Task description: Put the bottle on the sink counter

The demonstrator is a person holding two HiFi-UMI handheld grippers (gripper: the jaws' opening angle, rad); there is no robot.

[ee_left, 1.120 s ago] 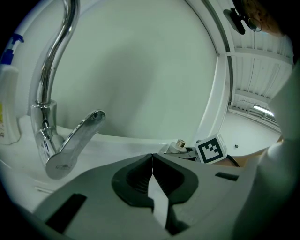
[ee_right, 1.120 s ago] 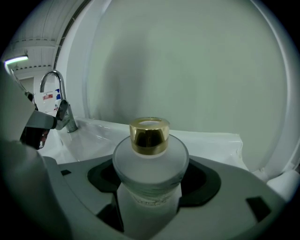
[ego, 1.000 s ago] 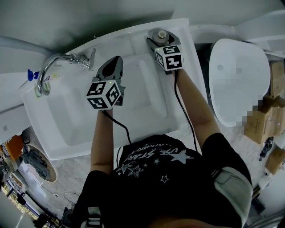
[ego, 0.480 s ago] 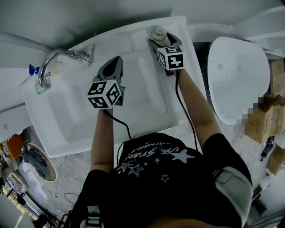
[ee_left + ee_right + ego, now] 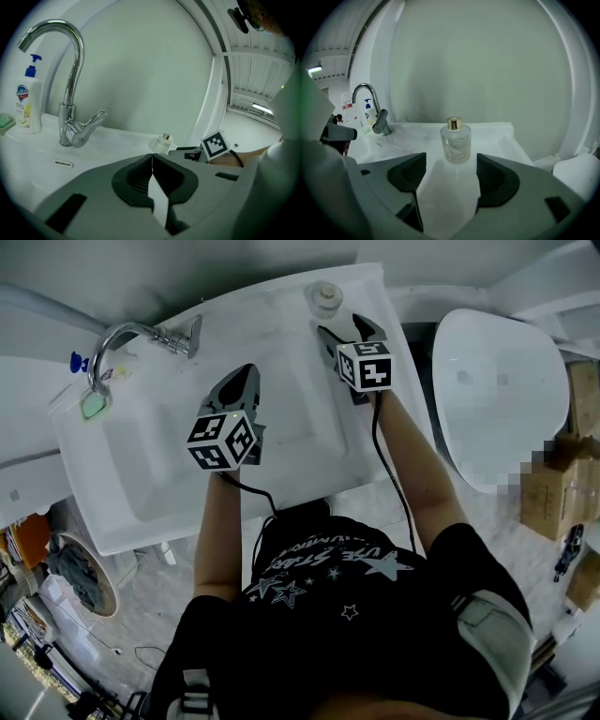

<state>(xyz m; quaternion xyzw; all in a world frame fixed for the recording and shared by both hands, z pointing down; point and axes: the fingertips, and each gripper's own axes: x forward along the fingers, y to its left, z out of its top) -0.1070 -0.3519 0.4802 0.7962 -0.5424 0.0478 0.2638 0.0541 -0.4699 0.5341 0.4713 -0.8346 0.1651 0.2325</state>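
Note:
A small clear glass bottle (image 5: 455, 143) with a gold cap stands upright on the white sink counter (image 5: 497, 136) at its back right corner, also visible as the bottle (image 5: 325, 298) in the head view and bottle (image 5: 161, 143) in the left gripper view. My right gripper (image 5: 350, 332) is open just in front of it, with a gap between its jaws and the bottle. Over the basin, my left gripper (image 5: 238, 381) is shut with nothing in it.
A chrome faucet (image 5: 131, 341) curves over the sink basin (image 5: 150, 474). A soap pump bottle (image 5: 26, 101) and a green soap dish (image 5: 91, 404) sit at the counter's left. A white toilet (image 5: 497, 399) stands to the right, with cardboard boxes (image 5: 553, 488) beyond it.
My right gripper has opened, let go of the bottle and drawn back from it. The bottle stays standing on the counter corner. The left gripper has barely moved.

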